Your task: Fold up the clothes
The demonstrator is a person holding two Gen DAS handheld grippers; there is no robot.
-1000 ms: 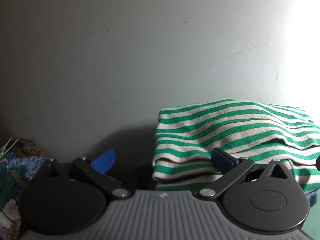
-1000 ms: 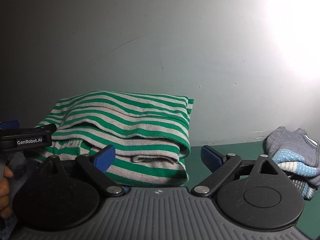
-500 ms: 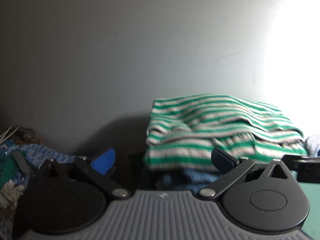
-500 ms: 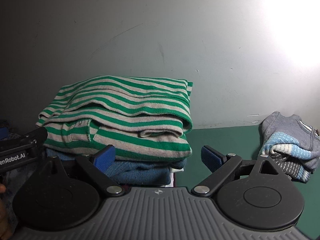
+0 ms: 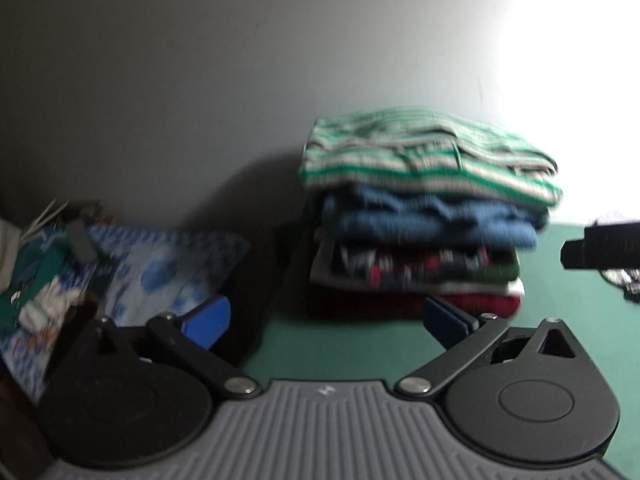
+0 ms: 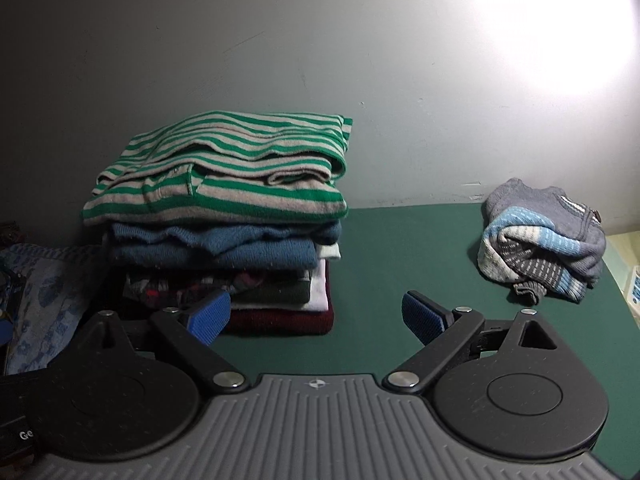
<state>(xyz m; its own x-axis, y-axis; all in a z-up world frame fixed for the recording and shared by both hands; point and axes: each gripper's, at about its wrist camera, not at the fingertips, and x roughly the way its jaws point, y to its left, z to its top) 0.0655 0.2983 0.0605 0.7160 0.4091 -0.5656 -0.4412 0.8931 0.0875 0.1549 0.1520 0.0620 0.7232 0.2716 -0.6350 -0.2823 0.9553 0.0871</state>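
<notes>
Folded green-and-grey striped sweater (image 6: pixel 224 172) on top of a stack of folded clothes (image 6: pixel 224 256), against the grey wall (image 6: pixel 280 40), on the green table (image 6: pixel 400 264). Below it in the stack: a blue knit (image 6: pixel 224 248), a dark patterned piece, something white, and a dark red knit at the bottom (image 6: pixel 280 322). Stack upright, edges roughly in line, striped sweater overhanging a little to the left in the right wrist view.

Right gripper (image 6: pixel 316 316) spread wide, holding nothing, blue pads apart with bare green table between them; left pad (image 6: pixel 210 314) just in front of the bottom of the stack, whether touching or not cannot be told. Right pad over bare table, well apart from a crumpled grey and light-blue striped sweater (image 6: pixel 540 248) lying unfolded near the right edge of the table.

Left gripper (image 5: pixel 326 320) also spread wide and empty, picture blurred. Same stack (image 5: pixel 420 240) ahead and slightly right, striped sweater (image 5: pixel 428 160) on top. Right pad in front of the dark red bottom layer. Left pad in front of a light-blue patterned cloth (image 5: pixel 160 272) lying left of the stack, with a jumble of green and white fabric (image 5: pixel 32 292) further left. Black part of the other tool (image 5: pixel 600 246) at the right edge of the left wrist view.
</notes>
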